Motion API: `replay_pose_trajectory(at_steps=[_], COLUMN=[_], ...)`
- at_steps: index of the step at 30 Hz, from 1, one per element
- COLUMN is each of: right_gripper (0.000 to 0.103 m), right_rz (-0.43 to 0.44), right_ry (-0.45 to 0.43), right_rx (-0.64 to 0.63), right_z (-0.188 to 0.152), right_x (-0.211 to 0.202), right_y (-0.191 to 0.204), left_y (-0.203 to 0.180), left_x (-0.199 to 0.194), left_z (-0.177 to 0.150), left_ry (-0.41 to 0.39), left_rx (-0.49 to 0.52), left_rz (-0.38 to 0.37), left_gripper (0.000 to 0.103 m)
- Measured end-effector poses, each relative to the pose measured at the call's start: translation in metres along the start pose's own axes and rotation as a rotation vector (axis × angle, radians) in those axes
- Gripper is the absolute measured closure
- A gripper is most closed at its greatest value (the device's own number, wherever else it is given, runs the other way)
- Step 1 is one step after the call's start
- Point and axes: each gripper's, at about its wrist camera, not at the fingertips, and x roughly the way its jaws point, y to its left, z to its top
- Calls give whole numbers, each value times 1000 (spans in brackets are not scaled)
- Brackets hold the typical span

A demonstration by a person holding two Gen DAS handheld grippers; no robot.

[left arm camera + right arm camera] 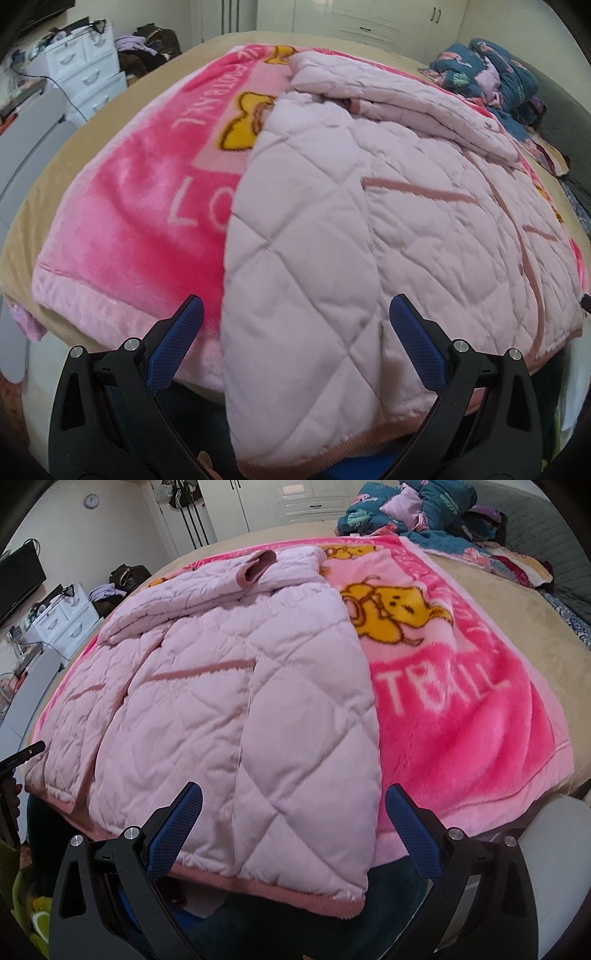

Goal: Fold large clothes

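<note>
A pale pink quilted jacket (369, 229) lies spread on a bright pink cartoon blanket (129, 206) on the bed, both sides folded inward and a sleeve (406, 110) laid across its far end. My left gripper (295, 314) stands open at the near left hem, the fabric lying between its blue pads. In the right wrist view the same jacket (221, 709) fills the left half of the blanket (461, 720). My right gripper (293, 797) is open over the near right hem corner. The sleeve cuff (258, 568) points up at the far end.
A heap of dark floral bedding (424, 513) lies at the bed's far right. White drawers (88, 70) and a clothes pile (147, 48) stand beyond the left side. The tan bedsheet (498, 609) shows around the blanket. The left gripper's tip (22, 757) pokes in at the left.
</note>
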Motion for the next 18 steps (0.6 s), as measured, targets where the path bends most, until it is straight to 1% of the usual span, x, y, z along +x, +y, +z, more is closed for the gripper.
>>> replay_pose_trajectory(at_steps=[3, 8, 10, 11, 12, 14, 15, 16, 17, 18], right_gripper=[4, 4, 6, 8, 13, 14, 18, 24, 28, 38], right_rz=[17, 28, 42, 51, 63, 78, 87, 94, 96, 92], right_ry=[14, 44, 61, 68, 73, 77, 81, 80, 80, 80], right_rx=[8, 25, 19, 15, 14, 29, 34, 31, 22, 6], right_z=[-6, -16, -20, -22, -24, -26, -27, -28, -28, -28], right_x=[3, 11, 15, 17, 18, 21, 22, 22, 21, 19], right_y=[-3, -10, -10, -9, -9, -10, -11, -11, -10, -9], left_y=[-1, 7, 11, 12, 12, 14, 14, 16, 17, 18], left_x=[1, 2, 1, 1, 0, 0, 0, 0, 1, 2], left_z=[-4, -13, -17, -18, -19, -21, -21, -21, -22, -22], left_ry=[10, 32, 40, 41, 42, 44, 42, 42, 42, 45], left_rx=[4, -10, -19, -19, -18, -16, -14, -19, -27, -34], left_rz=[-12, -1, -14, -14, -13, -18, -21, -28, -36, -44], left_gripper=[9, 9, 9, 9, 9, 9, 9, 9, 9, 9])
